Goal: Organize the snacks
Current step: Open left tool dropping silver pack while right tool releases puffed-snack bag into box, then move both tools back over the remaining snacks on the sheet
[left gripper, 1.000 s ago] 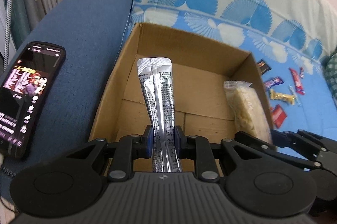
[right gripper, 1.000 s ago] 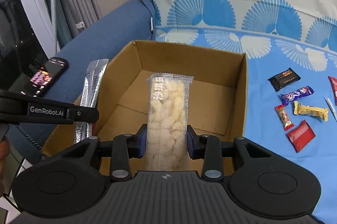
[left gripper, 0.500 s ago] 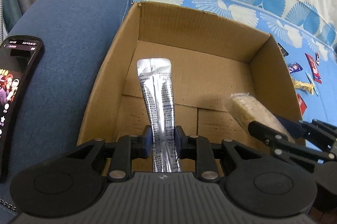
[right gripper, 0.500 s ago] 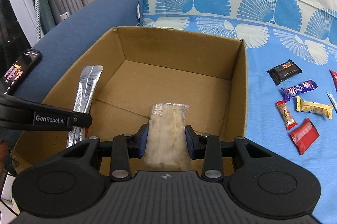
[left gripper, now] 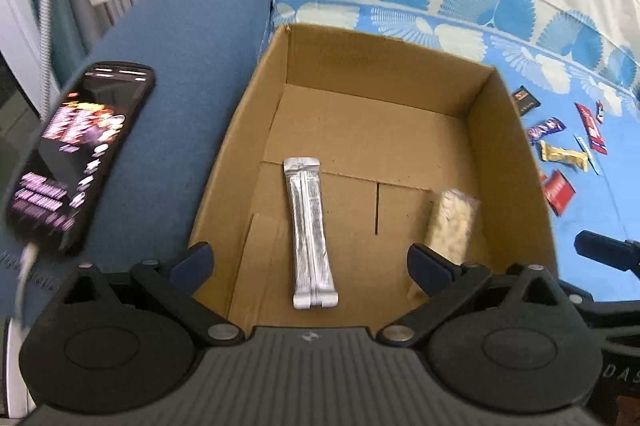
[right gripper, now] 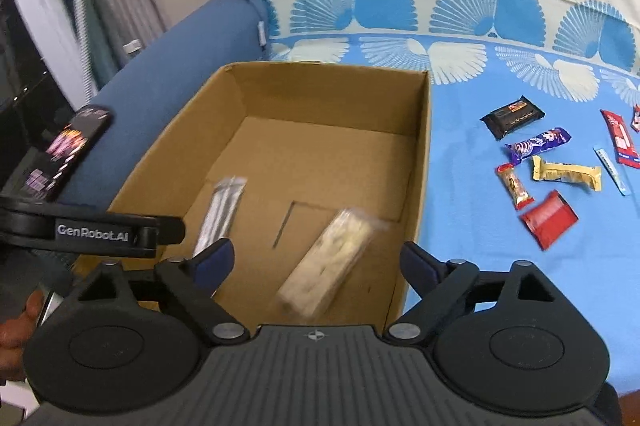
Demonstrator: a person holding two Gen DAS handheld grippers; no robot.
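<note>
A brown cardboard box (left gripper: 508, 153) (right gripper: 420, 161) stands on the blue bedsheet. A silver foil stick pack (left gripper: 310, 230) (right gripper: 222, 209) lies flat on its floor at the left. A clear pack of pale crackers (left gripper: 450, 222) (right gripper: 328, 262) lies at the right of the floor. My left gripper (left gripper: 310, 262) is open and empty above the box's near edge. My right gripper (right gripper: 316, 260) is open and empty above the near edge too. Several small wrapped snacks (right gripper: 548, 169) (left gripper: 560, 153) lie on the sheet right of the box.
A lit phone (left gripper: 76, 153) (right gripper: 68, 149) rests on the blue sofa arm left of the box. The left gripper's body (right gripper: 100, 230) crosses the right wrist view at the left. The other gripper's finger (left gripper: 608, 254) shows at the right edge of the left wrist view.
Both grippers opened and let go: the silver stick pack and the cracker pack dropped onto the box floor. Both grippers pulled back and up from the box.
</note>
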